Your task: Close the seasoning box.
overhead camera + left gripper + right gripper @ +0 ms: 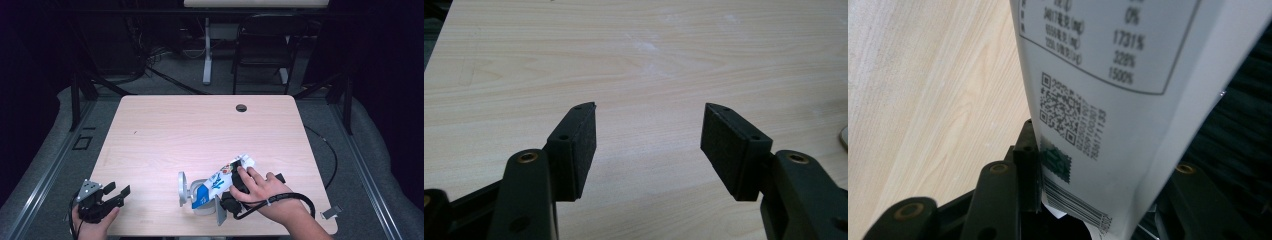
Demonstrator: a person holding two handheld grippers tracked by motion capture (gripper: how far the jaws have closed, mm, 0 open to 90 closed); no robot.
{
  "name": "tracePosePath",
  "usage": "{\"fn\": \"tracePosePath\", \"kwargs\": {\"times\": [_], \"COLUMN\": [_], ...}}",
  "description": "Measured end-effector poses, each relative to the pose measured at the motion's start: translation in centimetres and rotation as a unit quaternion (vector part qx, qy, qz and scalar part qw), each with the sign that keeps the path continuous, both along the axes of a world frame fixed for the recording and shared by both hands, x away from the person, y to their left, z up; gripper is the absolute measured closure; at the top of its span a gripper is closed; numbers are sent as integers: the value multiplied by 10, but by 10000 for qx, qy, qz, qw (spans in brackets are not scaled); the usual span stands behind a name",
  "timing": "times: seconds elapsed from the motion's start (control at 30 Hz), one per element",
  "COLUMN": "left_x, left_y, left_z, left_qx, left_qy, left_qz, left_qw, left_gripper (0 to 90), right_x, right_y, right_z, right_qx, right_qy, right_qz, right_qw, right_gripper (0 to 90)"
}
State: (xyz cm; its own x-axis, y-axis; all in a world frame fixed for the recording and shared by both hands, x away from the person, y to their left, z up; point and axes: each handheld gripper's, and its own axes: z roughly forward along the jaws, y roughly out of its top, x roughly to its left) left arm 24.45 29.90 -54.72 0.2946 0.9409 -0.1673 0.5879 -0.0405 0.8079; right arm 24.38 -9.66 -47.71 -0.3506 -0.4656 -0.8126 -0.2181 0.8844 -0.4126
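The right hand-held gripper [239, 186] squeezed a white pouch [220, 181] — the left hand-held gripper [116, 192] sat wide apart on the table [200, 125].

A lab-like recording room: bare wooden table [200, 130] ringed by dark curtains, floor cables [150, 60] and a folding chair [262, 45].

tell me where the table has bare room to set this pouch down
Free: the whole far half of the light wooden table, up to the round cable hole, and the near-left stretch ahead of the open left gripper. Crowded: the near-right edge, where the right gripper holds the white-and-blue printed pouch over a grey metal stand.
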Motion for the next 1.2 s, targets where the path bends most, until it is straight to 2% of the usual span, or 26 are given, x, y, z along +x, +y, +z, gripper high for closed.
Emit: {"fn": "tracePosePath", "kwargs": {"times": [1.2], "left_x": [0], "left_y": [1], "left_z": [-1], "left_qx": [-22], "left_qy": [-12], "left_qz": [24], "left_qw": [10000], "left_gripper": [399], "right_x": [0], "right_y": [0], "right_z": [2], "right_qx": [14], "right_qy": [-30], "right_qz": [24], "right_qw": [10000], "right_gripper": [623]}}
